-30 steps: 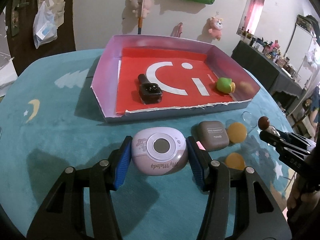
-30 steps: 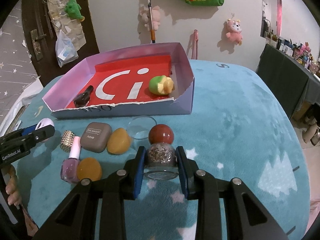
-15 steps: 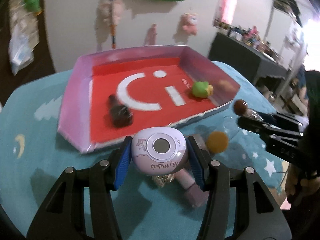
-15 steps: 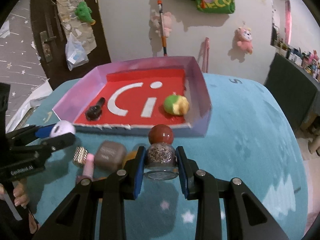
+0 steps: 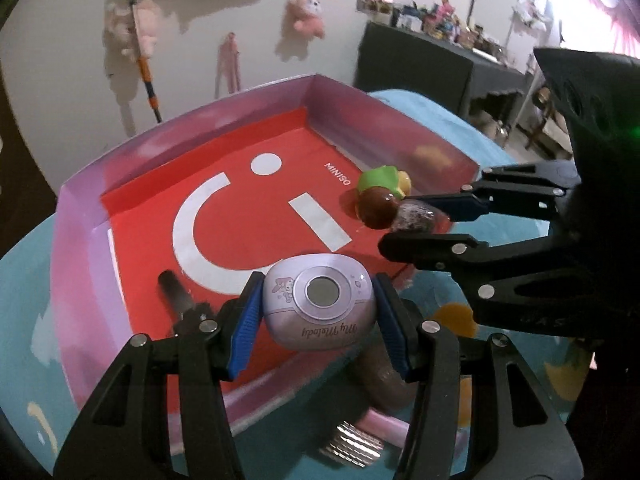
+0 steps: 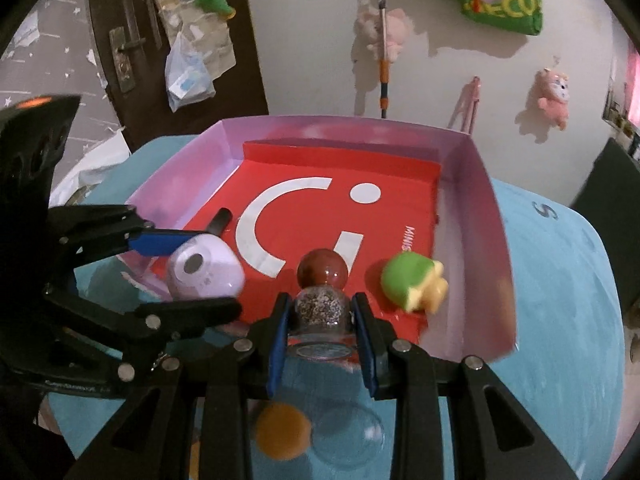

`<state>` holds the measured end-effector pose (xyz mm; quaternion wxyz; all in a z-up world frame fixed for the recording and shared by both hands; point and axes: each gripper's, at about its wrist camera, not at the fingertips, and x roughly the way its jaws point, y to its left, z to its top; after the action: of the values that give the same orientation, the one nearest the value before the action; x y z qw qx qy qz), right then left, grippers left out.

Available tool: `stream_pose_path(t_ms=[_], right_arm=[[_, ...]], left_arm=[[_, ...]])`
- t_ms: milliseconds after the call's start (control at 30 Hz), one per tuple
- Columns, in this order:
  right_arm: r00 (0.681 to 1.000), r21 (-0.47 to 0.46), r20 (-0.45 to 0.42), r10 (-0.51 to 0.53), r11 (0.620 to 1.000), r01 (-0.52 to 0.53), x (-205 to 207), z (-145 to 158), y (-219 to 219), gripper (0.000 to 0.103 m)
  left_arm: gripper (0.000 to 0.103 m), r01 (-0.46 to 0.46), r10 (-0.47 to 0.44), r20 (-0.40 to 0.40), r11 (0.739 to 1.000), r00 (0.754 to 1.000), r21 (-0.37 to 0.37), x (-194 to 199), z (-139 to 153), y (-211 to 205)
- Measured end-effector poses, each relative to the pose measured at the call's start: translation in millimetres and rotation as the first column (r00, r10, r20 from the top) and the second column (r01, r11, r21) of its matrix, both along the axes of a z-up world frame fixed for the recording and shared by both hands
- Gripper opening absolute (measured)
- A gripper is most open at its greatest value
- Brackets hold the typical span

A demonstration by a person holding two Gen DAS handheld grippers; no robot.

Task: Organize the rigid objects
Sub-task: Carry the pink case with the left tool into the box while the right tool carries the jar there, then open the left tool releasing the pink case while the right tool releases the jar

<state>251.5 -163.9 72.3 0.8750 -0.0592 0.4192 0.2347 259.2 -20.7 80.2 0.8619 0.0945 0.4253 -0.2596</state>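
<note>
Lilac case [image 5: 320,306] (My Melody), perhaps glossy, gripped

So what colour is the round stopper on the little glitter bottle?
Glossy reddish brown, on the glitter bottle; the stopper shows best in the right wrist view.

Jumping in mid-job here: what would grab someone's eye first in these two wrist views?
The big pink box with its red smiley-logo floor fills the middle. Over its near edge, the left gripper clamps a lilac My Melody case, and beside it the right gripper grips a glitter bottle with a round brown stopper. A green toy sits in the box's right corner.
</note>
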Motion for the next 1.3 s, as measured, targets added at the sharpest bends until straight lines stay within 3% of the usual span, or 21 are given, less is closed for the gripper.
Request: stream_pose_path(t_ms=[500, 900, 1300], right_arm=[[0.996, -0.053, -0.073, 0.053, 0.997, -0.057, 28.8, -21.4, 15.2, 0.033], [0.992, -0.080, -0.115, 0.058, 0.995, -0.067, 39.0, -33.1, 17.9, 0.033], [0.991, -0.076, -0.117, 0.062, 0.995, -0.071, 40.0, -33.4, 17.2, 0.033]], left_arm=[[0.052, 0.130, -0.123, -0.093, 0.989, 0.988, 0.067, 32.6, -20.0, -12.3], [0.052, 0.132, -0.121, -0.131, 0.988, 0.984, 0.080, 41.7, -34.5, -11.8], [0.052, 0.137, -0.127, -0.113, 0.987, 0.986, 0.087, 42.2, -36.4, -11.3]])
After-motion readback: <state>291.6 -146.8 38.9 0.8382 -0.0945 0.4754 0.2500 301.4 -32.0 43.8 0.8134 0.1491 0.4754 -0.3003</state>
